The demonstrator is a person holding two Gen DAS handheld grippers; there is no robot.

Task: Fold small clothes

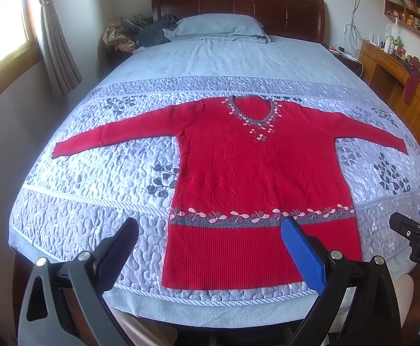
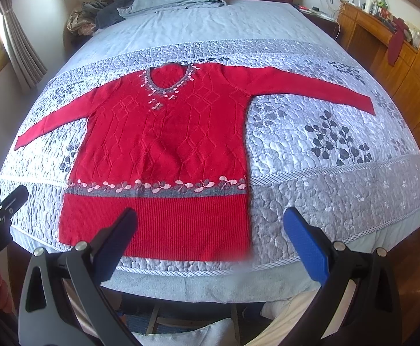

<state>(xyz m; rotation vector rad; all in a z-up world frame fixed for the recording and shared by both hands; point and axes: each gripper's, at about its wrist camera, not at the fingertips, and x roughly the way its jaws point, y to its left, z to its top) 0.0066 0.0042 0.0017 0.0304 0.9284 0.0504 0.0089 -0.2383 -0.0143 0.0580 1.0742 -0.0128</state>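
A red knit sweater (image 1: 256, 173) (image 2: 166, 147) lies flat and face up on the quilted bed, both sleeves spread out sideways, hem toward me. It has a grey V-neck with pink flowers and a grey flowered band above the ribbed hem. My left gripper (image 1: 210, 227) hangs open above the hem's left part, holding nothing. My right gripper (image 2: 210, 216) is open too, above the hem's right corner, empty. The right gripper's tip (image 1: 412, 230) shows at the right edge of the left wrist view.
The bed carries a grey-white quilt (image 1: 94, 190) with leaf prints, a blue pillow (image 1: 218, 26) and a pile of clothes (image 1: 134, 33) at the wooden headboard. A window with curtain (image 1: 54, 28) is left. Wooden desk and shelves (image 1: 394, 66) stand right.
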